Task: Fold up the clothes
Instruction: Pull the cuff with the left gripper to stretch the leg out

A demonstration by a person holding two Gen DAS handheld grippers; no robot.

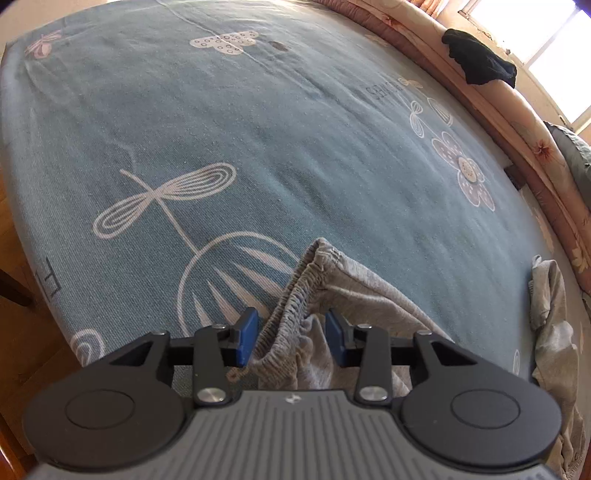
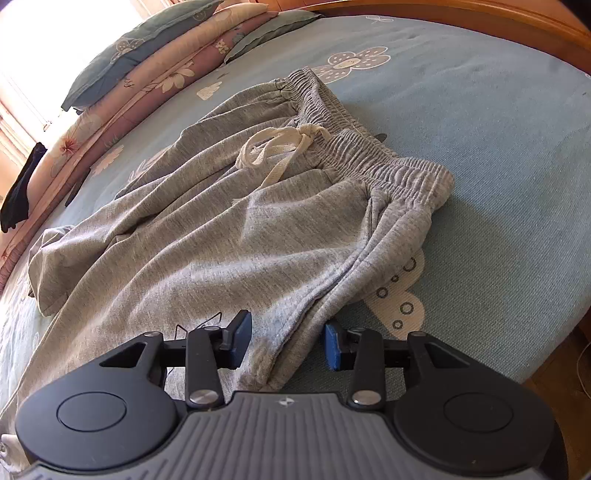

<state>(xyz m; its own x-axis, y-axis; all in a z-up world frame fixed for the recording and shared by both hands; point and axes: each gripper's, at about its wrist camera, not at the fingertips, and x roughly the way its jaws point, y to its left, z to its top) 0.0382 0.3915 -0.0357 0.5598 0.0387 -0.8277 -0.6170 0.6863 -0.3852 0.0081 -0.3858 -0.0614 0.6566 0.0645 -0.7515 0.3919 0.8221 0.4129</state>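
Observation:
Grey sweatpants (image 2: 207,236) lie spread on the blue bedsheet (image 2: 498,155), with the elastic waistband (image 2: 369,147) and white drawstring (image 2: 273,151) toward the far side. My right gripper (image 2: 284,343) is open, its blue pads either side of the pants' near edge fold. In the left wrist view, my left gripper (image 1: 291,338) is open, with a bunched corner of the waistband (image 1: 306,291) standing up between its blue pads. Another part of the grey pants (image 1: 554,332) lies at the right.
The bed sheet (image 1: 221,129) has white flower and dragonfly prints. Folded floral quilts (image 2: 147,74) and pillows line the window side. A black garment (image 1: 480,59) lies on the quilt. The wooden bed frame (image 2: 480,18) and wooden floor (image 1: 22,325) border the bed.

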